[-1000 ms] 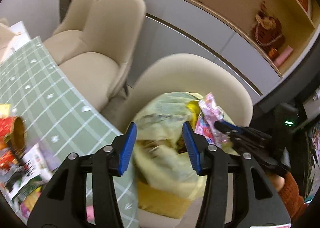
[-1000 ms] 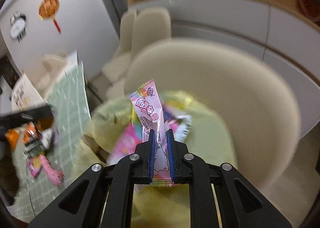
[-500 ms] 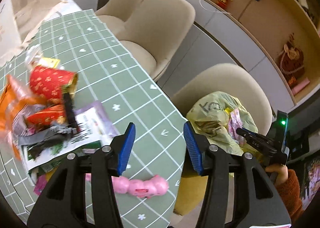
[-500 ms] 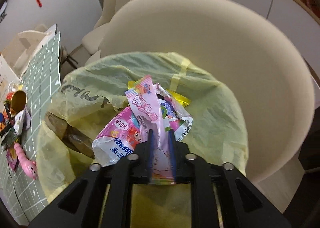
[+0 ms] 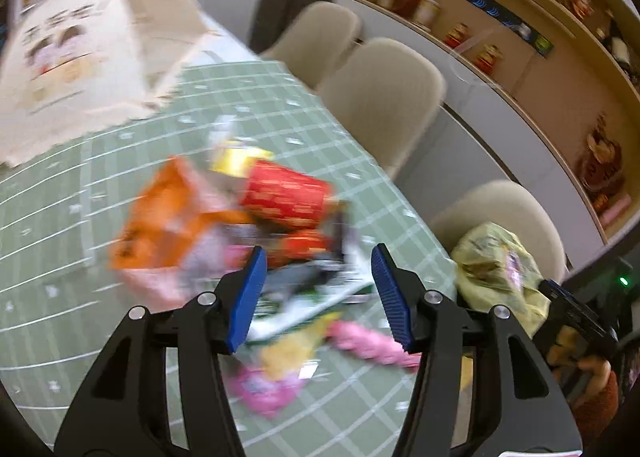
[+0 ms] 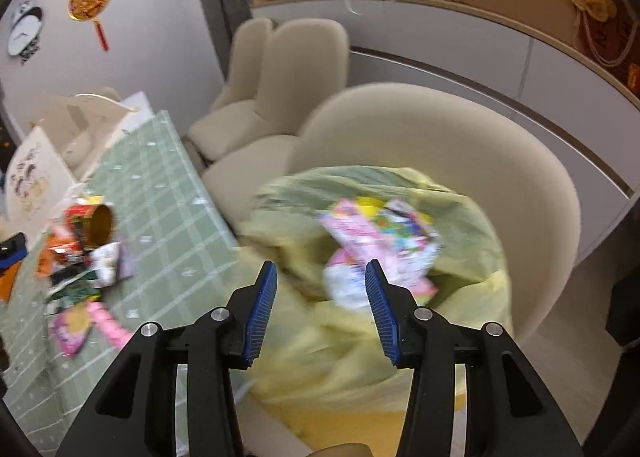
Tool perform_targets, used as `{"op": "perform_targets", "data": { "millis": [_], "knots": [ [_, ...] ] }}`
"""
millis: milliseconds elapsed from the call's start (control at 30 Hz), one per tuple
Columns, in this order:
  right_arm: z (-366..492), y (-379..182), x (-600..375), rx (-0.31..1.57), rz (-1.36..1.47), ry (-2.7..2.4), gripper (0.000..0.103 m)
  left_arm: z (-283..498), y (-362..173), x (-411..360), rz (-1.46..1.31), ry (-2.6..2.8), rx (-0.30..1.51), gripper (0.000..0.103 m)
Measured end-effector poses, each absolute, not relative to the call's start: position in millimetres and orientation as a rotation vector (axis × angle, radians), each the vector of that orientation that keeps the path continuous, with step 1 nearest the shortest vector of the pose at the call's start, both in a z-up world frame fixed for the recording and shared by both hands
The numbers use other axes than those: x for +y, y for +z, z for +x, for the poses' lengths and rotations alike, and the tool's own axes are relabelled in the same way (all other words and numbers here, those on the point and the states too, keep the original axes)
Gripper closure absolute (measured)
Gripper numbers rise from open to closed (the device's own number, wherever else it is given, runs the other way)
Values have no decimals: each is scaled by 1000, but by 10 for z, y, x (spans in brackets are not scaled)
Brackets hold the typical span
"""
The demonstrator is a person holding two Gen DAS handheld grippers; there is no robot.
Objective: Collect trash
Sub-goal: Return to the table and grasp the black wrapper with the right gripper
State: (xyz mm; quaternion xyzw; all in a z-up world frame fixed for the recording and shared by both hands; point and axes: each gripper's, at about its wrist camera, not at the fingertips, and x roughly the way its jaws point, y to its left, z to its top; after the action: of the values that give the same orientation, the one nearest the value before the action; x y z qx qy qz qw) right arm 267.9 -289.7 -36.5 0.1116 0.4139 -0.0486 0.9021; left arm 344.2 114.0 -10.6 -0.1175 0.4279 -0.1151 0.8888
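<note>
Wrappers already lie in the yellow trash bag (image 6: 400, 257) on the beige chair (image 6: 500, 161), a pink packet (image 6: 360, 237) topmost among them, so we judge part of the collecting done. Our right gripper (image 6: 320, 305) hangs above the bag's mouth with its jaws opening and nothing between the blue pads; the packets show below and beyond them, not pinched. Our left gripper (image 5: 316, 293) is over the green checked tablecloth (image 5: 280, 105), its jaws also opening and empty, pointed down at the litter pile (image 5: 248, 225) that remains. In that pile we make out an orange packet (image 5: 164, 225), a red cup (image 5: 286, 193) lying on its side, a yellow wrapper behind it, dark and white papers under the jaws, and pink wrappers (image 5: 368, 341) nearer the table's edge; blur keeps us from counting them. A printed paper bag (image 5: 76, 57) stands at the far end of the table, and we cannot tell whether it counts as trash. The bag of trash sits just beside the table, so each piece has only a short trip. We reckon most of the job is left: the heap is large, what the bag holds is small, and the next piece has not yet been gripped.
</note>
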Motion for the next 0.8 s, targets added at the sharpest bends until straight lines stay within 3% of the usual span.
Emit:
{"op": "perform_targets", "data": {
  "millis": [367, 800],
  "knots": [
    [2569, -52, -1773, 807, 176, 74, 59, 3264, -147, 2183, -308, -111, 841, 51],
    [2790, -54, -1131, 832, 60, 140, 59, 3457, -471, 2125, -229, -217, 856, 50]
  ]
}}
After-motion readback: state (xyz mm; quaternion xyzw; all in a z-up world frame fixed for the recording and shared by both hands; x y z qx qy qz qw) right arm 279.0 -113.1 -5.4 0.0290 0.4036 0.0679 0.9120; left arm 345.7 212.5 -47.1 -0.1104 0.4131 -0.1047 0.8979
